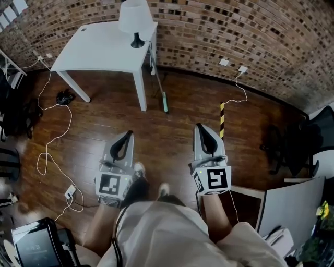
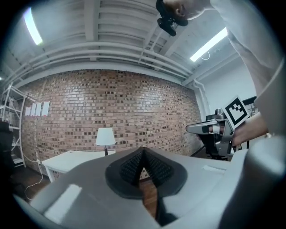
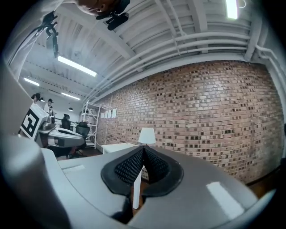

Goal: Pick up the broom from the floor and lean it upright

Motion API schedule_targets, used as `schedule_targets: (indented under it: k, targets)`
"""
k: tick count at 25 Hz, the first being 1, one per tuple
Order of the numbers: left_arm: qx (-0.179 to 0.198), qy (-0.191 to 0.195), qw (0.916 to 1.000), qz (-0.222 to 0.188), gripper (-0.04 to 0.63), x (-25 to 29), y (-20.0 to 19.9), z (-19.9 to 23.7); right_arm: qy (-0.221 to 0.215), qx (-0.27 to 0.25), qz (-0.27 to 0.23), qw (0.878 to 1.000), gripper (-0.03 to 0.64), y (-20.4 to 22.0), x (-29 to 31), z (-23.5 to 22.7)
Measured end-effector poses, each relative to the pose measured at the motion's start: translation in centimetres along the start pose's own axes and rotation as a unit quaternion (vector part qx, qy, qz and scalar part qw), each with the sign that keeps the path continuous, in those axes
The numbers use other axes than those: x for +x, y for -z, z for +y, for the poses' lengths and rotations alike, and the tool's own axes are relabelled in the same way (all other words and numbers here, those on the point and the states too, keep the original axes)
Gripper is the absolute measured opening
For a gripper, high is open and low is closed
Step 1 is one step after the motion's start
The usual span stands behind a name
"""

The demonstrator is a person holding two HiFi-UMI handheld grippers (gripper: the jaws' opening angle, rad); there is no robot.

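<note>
The slim grey broom with a green head (image 1: 165,102) was beside the white bench (image 1: 99,49) leg, its handle pointing to the wall, ahead between our left gripper (image 1: 127,135) and right gripper (image 1: 200,128). Both jaws were closed and empty.

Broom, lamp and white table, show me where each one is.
broom (image 1: 165,102): head view, on its green head.
lamp (image 1: 134,15): head view, on the white shade.
white table (image 1: 96,49): head view, on the bare tabletop.
</note>
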State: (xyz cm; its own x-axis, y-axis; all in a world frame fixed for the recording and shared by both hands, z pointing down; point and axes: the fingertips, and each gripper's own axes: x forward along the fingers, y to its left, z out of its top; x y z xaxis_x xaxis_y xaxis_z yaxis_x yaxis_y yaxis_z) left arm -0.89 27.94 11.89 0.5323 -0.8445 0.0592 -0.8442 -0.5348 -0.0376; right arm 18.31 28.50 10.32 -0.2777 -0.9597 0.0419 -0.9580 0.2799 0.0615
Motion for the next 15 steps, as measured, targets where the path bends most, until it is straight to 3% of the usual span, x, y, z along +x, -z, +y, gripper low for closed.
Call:
schedule_targets:
  k: [15]
  targets:
    - [0.020,-0.002,0.9994,-0.029,0.000,-5.8,-1.3,2.3,0.014,0.036,-0.009,0.999,0.012,-1.5,-4.3,5.1]
